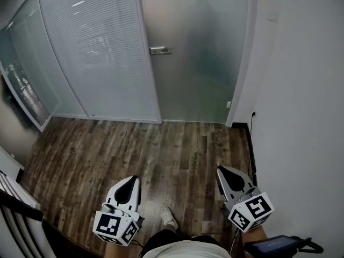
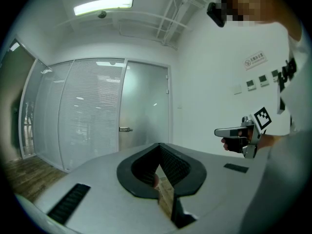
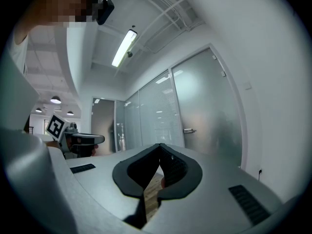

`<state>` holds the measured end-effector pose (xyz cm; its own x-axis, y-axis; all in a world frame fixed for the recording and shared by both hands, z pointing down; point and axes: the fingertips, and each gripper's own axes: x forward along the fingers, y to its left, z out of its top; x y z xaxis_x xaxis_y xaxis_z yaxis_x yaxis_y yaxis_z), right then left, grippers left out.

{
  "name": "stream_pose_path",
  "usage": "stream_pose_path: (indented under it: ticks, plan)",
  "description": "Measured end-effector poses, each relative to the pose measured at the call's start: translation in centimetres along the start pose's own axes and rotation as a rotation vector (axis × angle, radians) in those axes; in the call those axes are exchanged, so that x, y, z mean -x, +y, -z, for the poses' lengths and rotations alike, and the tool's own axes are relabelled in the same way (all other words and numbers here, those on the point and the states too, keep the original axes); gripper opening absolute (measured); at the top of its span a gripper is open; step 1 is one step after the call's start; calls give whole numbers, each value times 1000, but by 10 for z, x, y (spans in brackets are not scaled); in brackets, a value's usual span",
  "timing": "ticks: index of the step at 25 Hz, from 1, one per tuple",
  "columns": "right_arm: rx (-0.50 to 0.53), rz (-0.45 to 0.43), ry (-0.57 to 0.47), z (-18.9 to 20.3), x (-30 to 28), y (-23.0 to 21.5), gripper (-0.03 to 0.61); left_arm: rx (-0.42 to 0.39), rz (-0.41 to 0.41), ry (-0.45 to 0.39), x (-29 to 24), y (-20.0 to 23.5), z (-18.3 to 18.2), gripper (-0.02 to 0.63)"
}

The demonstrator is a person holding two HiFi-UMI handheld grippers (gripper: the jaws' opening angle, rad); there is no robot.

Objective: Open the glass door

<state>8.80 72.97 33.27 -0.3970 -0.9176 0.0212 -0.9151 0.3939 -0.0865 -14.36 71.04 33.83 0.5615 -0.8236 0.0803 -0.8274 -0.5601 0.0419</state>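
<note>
Your glass door point(image 1: 199, 52) stands shut in its frame straight ahead of you, well apart from both tools. It is a tall frosted pane, smooth and grey-green, with a white wall point(image 1: 301, 90) on its right and a glass partition point(image 1: 97, 47) on its left. Its handle point(image 1: 159, 50) is a small metal lever near the pane's left edge, lying level. The partition shows fine horizontal slats behind the glass, sits in pale frames and bends away toward your left. Under you the floor point(image 1: 161, 149) is dark wood-grain planks, streaked and matte, running toward the door. Your left tool point(image 1: 128, 184) is low on your left with its jaws pressed together at the tips and nothing between them. Its shell is smooth grey, tapering to a point, and ribbed black pads line the inside of the jaws. Your right tool point(image 1: 226, 175), close beside the white wall, has the same shape, and its jaws are likewise pressed together and pinch nothing. Both tools point level toward the door. Each carries a marker cube point(image 1: 115, 227) at its rear, white with black squares printed on it. A pale shoe point(image 1: 169, 216) shows on the planks between the two tools. Overhead, a long ceiling lamp point(image 2: 103, 5) glows beside white pipes.
</note>
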Motion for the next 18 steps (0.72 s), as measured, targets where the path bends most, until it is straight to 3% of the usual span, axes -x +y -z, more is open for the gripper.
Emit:
stream_pose_path:
  ticks: [6,11,18]
  plan:
    - [34,47,4,-8,-25,-22,2,37,41,-17,-44,22,2,-2]
    - [47,71,0,-18,-75,-36,2,2,87,-18,-88,50,-6,-2]
    - [50,66,5,-25,-162,-43,2,5,67,-25,-138,118,-16,-2]
